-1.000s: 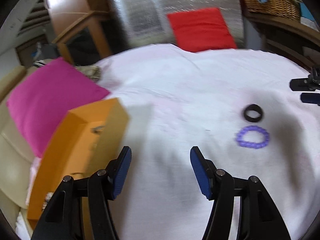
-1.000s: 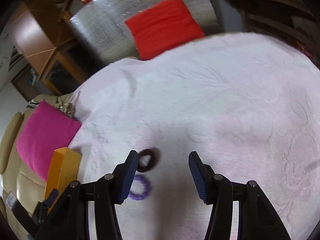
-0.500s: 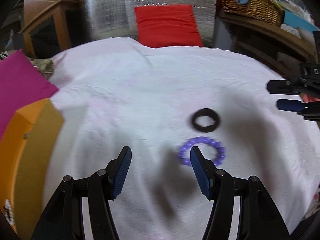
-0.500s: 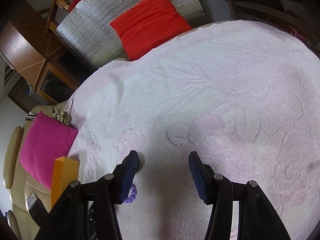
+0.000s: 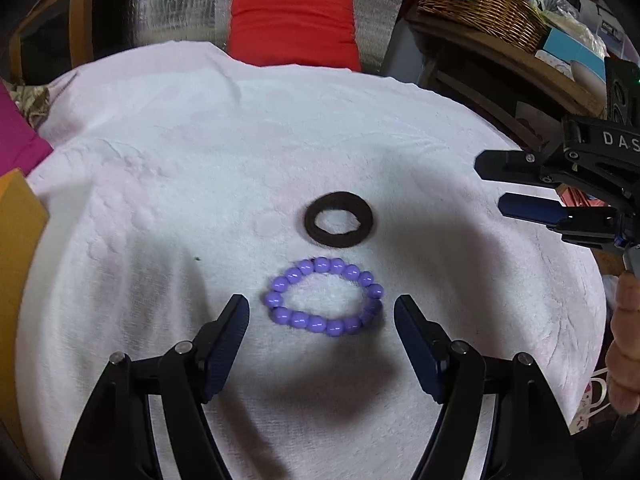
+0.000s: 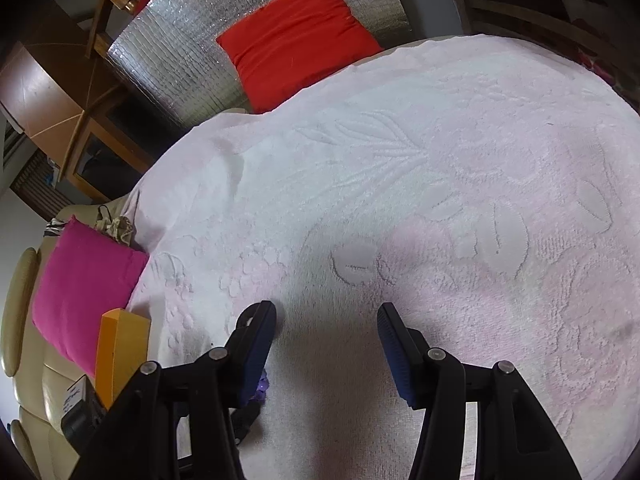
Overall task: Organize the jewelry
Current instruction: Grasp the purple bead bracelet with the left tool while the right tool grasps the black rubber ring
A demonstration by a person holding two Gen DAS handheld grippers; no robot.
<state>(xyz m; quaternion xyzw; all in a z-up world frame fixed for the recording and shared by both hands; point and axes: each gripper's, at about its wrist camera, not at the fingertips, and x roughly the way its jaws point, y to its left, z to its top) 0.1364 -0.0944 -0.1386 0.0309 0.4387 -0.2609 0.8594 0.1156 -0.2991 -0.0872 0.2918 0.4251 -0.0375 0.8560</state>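
Observation:
A purple bead bracelet [image 5: 325, 303] lies flat on the white towel [image 5: 200, 184]. A black hair ring [image 5: 339, 224] lies just beyond it. My left gripper [image 5: 322, 312] is open, its fingers on either side of the bracelet, a little short of it. My right gripper [image 6: 326, 322] is open and empty above the towel [image 6: 440, 184]; it also shows at the right edge of the left wrist view [image 5: 520, 184]. A sliver of the purple bracelet [image 6: 262, 386] shows behind the right gripper's left finger. An orange box [image 6: 120, 344] stands at the towel's left edge.
A pink cushion [image 6: 84, 292] lies left of the towel and a red cushion [image 5: 292, 24] at the far side against silver padding. A wicker basket [image 5: 480, 4] sits on a shelf at the far right. The orange box's edge [image 5: 16, 240] shows at left.
My left gripper has swung right from the orange box and now straddles the purple bracelet. My right gripper has moved forward, so the rings slipped out of its view.

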